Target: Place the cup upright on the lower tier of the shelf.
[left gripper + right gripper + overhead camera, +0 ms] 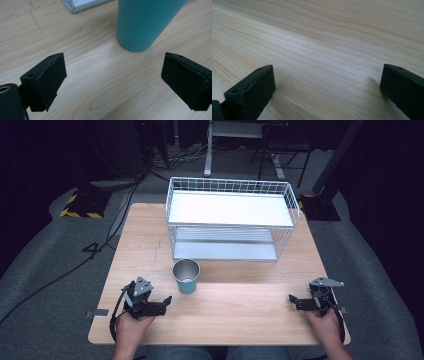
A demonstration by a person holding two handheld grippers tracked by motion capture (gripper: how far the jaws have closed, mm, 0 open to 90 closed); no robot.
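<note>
A teal cup (186, 276) with a metal inside stands upright on the wooden table (225, 310), just in front of the wire shelf rack (230, 217). My left gripper (165, 302) is held low at the front left, pointing toward the cup from a short way off. In the left gripper view the cup (145, 22) rises just beyond the left gripper (113, 82), whose jaws stand apart with only bare wood between them. My right gripper (292, 300) rests at the front right of the table. In the right gripper view the right gripper (327, 92) is open over bare wood.
The white two-level wire rack takes up the back half of the table; a corner of its lower shelf (85, 5) shows in the left gripper view. Dark floor, cables and chair legs (210, 155) lie beyond the table.
</note>
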